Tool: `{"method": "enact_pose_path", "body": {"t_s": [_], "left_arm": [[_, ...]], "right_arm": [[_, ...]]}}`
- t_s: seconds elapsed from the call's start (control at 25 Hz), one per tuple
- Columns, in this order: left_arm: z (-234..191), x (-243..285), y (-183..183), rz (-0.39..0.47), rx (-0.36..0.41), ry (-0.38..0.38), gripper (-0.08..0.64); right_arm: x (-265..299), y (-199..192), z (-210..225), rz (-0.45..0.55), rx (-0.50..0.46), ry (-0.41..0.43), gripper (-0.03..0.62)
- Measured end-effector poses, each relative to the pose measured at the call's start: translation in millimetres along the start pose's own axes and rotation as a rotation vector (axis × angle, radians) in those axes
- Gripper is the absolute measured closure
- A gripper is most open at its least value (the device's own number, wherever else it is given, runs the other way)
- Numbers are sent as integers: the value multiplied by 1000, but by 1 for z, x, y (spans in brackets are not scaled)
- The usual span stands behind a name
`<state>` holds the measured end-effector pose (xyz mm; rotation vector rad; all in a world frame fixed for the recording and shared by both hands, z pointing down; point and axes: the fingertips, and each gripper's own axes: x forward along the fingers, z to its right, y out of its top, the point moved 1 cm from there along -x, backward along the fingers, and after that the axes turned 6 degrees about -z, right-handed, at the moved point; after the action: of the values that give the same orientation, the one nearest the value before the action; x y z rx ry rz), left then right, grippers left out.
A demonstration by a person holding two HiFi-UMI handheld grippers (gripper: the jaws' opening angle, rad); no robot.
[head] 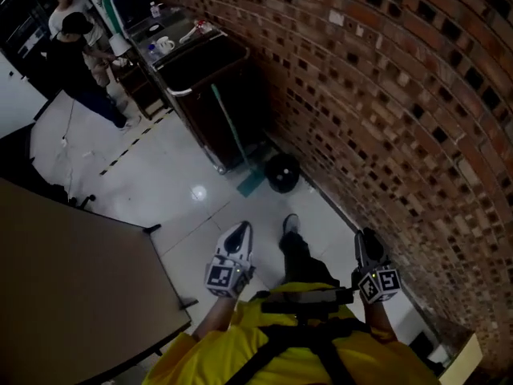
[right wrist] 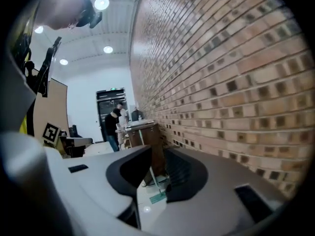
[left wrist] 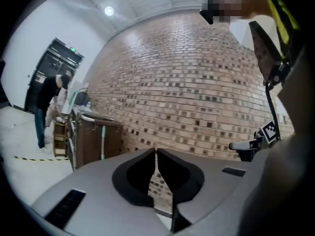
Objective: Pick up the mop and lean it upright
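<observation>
The mop (head: 230, 131) stands on the floor (head: 172, 175), its green handle leaning against the dark cart (head: 210, 95) beside the brick wall (head: 385, 95), well apart from both grippers. The left gripper (head: 239, 231) has its fingers closed together and empty. The right gripper (head: 369, 243) has its fingers slightly apart, holding nothing.

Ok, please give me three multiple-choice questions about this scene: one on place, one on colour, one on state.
1. Where is the long-handled floor mop? A) leaning on the dark brown cabinet B) lying flat C) hung from a hook
2. Its handle's colour? A) red B) green C) yellow
3. Jaws of the left gripper? A) wide apart B) closed on the mop C) together, empty
Answers: 1 A, its handle rests against the cabinet's side; 2 B, green in head view; 3 C, the jaws meet with nothing between.
</observation>
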<state>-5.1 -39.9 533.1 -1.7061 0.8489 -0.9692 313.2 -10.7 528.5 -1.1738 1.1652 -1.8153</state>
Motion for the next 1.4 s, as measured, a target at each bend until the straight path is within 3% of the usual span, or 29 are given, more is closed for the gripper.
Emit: {"method": "enact_pose_path", "body": {"t_s": [0.08,0.2,0.44,0.56,0.8,0.96,1.12,1.24,1.4], "left_arm": [[-45,22,4,-7,-9,103,546],[-114,52,16,26,-46,234,546],[-217,87,70,110,-85,437,546],[-257,102,85,115,-96,524,546],[-307,108,82,85,-161,624,546],[-336,95,79,52,-195,672,546],[-376,90,89,17,-202,675,546],[-401,93,109,36,-174,671,546],[-420,101,135,79,-130,664,545]], "right_arm": [[81,13,-7,-24,-24,107,468],[204,38,-27,-39,-52,254,468],[430,93,-113,-77,-201,508,414],[537,97,-145,-103,-287,546,414],[711,85,-199,-161,-344,546,414],[774,58,-221,-230,-396,509,415],[801,49,-230,-241,-402,459,480],[793,49,-234,-242,-414,454,486],[735,38,-233,-257,-433,478,486]]}}
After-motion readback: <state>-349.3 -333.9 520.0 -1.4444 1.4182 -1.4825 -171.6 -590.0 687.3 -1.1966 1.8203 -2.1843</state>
